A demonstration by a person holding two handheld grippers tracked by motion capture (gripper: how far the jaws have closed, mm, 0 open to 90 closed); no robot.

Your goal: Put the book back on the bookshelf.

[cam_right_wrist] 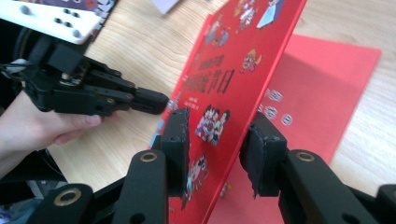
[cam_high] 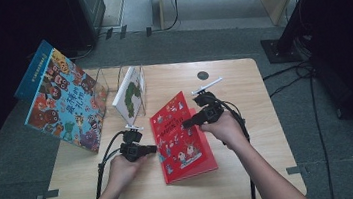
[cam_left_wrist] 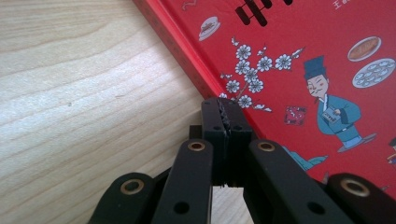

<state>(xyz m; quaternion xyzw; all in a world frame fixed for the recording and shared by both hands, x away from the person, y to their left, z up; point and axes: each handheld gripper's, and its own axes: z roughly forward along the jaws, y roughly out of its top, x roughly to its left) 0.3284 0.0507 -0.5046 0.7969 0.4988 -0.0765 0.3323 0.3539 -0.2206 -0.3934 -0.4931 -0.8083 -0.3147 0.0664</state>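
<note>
- Red picture book (cam_high: 183, 138) on the wooden table (cam_high: 252, 161), in front of the person, front cover (cam_right_wrist: 233, 88) lifted and tilted up off the pages beneath.
- Step in hand, by the look of it: opening the book, cover raised at its free edge while the spine side is pinned.
- Right gripper (cam_right_wrist: 219, 149) straddling the raised cover, one jaw on each face; visible gaps on both sides, so pads not pressing, jaws standing at a middling width around the board rather than clamped on it.
- Left gripper (cam_left_wrist: 226, 119) with jaws pressed fully together, nothing between them, tip resting at the spine edge of the book where red meets wood; likely bracing the book against sliding.
- In the high view, left gripper (cam_high: 137, 149) just beside the book's left edge, right gripper (cam_high: 205, 114) above its upper part.
- Elsewhere: a large colourful picture book (cam_high: 64, 99) propped at the far left, a white book with a green picture (cam_high: 131, 95) leaning in a clear stand behind.
- Next move, as a judgement: either re-closing on the cover or pushing it over with one jaw, swinging it about the spine, with the left tip holding firm.
- Risk: cover slipping from the loose jaws and dropping shut.
</note>
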